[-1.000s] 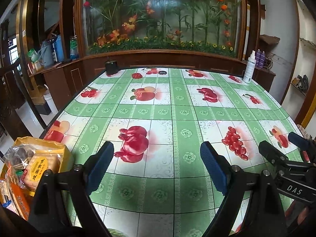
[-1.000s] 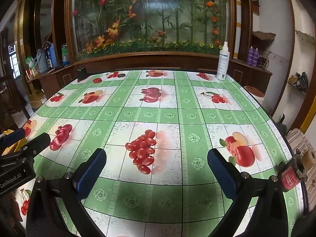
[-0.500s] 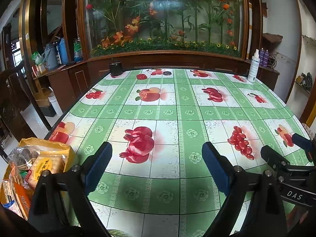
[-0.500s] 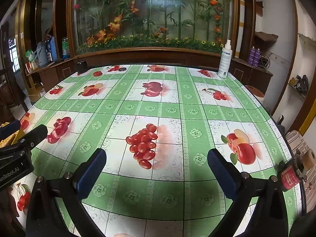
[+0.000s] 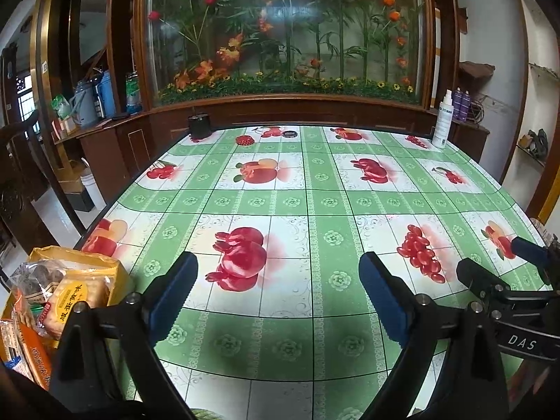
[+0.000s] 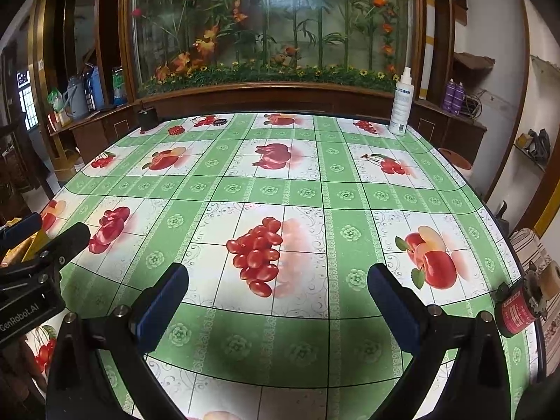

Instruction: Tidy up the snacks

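Leftmost, a yellow snack bag (image 5: 75,266) stuffed with soft wrapped packets (image 5: 71,301) is found at the table's (image 5: 297,315) near-left corner. The contents are judged light, crinkly and crushable, best pinched at a sealed edge. Next, the left gripper (image 5: 278,292) is seen spread, nothing between. Rightmost, the right gripper (image 6: 276,302) is likewise agape, empty.

One spray bottle (image 6: 401,102) (two purple bottles (image 6: 454,96))
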A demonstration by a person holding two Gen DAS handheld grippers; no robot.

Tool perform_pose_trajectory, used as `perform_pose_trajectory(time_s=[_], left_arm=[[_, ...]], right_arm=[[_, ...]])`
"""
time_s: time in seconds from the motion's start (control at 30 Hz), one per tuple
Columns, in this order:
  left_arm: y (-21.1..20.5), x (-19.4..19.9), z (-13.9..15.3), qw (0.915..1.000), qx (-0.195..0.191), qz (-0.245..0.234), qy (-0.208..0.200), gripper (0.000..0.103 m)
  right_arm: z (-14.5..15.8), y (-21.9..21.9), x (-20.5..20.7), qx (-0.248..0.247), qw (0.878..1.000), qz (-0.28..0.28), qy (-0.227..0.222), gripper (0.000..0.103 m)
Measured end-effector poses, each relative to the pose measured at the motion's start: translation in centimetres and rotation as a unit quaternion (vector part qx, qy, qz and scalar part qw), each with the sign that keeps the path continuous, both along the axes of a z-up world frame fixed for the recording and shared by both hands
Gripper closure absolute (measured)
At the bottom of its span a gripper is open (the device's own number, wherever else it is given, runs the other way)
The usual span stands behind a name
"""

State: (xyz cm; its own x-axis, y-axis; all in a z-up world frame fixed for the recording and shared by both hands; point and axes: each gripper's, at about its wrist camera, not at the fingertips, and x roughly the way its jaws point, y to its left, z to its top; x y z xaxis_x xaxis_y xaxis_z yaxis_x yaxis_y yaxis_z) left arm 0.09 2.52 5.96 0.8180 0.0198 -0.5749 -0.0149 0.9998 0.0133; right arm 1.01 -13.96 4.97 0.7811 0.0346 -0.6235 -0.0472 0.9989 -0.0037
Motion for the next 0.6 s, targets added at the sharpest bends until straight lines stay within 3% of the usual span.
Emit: perform_pose_trajectory(time_s=[0.37,0.6], left_arm=[[0.09,0.01,0.18,0.9986,0.042,0.032,-0.004,0.009],[0.49,0.49,-0.16,0.9994,0.024,0.022,0.013,0.009]], right_arm=[[0.01,-0.04,-0.06,0.002,1.000,0.000,0.000,0.001],[-0.26,0.37,0.03,-0.002,1.000,0.001,0.007,0.001]])
